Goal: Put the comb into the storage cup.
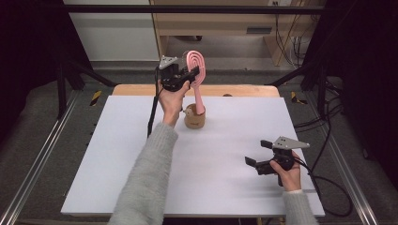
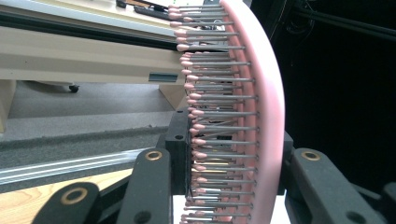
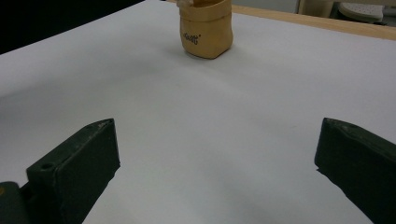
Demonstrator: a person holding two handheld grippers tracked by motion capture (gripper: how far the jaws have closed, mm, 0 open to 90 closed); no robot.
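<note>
Pink hairbrush (image 1: 195, 70) clamped in left gripper (image 1: 187, 77), handle in tan pouch (image 1: 194, 117): lower it straight (right gripper (image 1: 257, 153) spread, idle).

A white surface (image 1: 225, 154) lies over a wooden top whose bare strip shows along the far edge. A small tan pouch-shaped holder (image 1: 194, 118) stands upright on it near the far middle, with a pink brush handle (image 1: 199, 101) standing in it

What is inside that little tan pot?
The pink hairbrush stands handle-down in the pot, its head clamped by the left gripper. The handle's lower end is hidden by the pot's wall, as is anything else inside.
</note>
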